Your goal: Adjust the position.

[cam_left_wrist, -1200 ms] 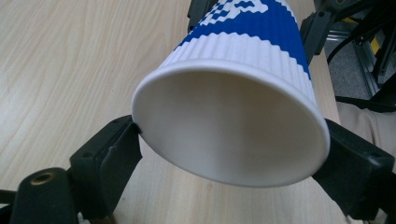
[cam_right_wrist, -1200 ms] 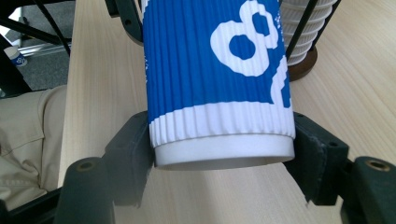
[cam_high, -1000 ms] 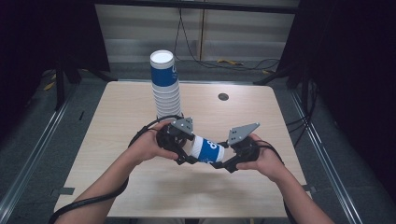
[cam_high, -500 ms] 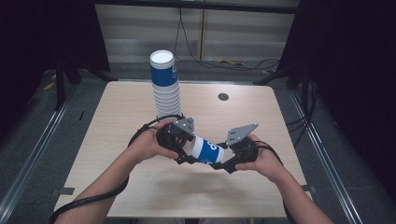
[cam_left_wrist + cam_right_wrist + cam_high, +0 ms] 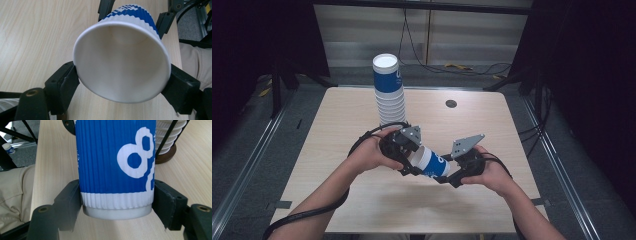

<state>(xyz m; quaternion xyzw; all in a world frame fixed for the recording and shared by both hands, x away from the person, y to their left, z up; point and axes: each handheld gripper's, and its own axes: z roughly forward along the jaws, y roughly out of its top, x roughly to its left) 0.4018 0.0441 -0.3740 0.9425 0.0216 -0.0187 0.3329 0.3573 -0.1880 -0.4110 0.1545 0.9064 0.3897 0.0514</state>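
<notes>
A blue and white ribbed paper cup (image 5: 430, 161) lies on its side in the air just above the table, held between both grippers. My left gripper (image 5: 409, 159) is shut on its rim end; in the left gripper view the cup's open mouth (image 5: 122, 62) faces the camera with a jaw pressed on each side. My right gripper (image 5: 447, 175) is shut on the base end; in the right gripper view the cup (image 5: 115, 157) rises between the two jaws, which pinch its white bottom band. A tall stack of similar cups (image 5: 389, 92) stands behind the hands.
The light wooden table (image 5: 332, 120) has a small dark round disc (image 5: 451, 103) at its far right. The stack (image 5: 167, 137) sits on a brown base (image 5: 167, 156). The person's trouser leg (image 5: 15, 192) is beside the table's near edge. Cables trail from both grippers.
</notes>
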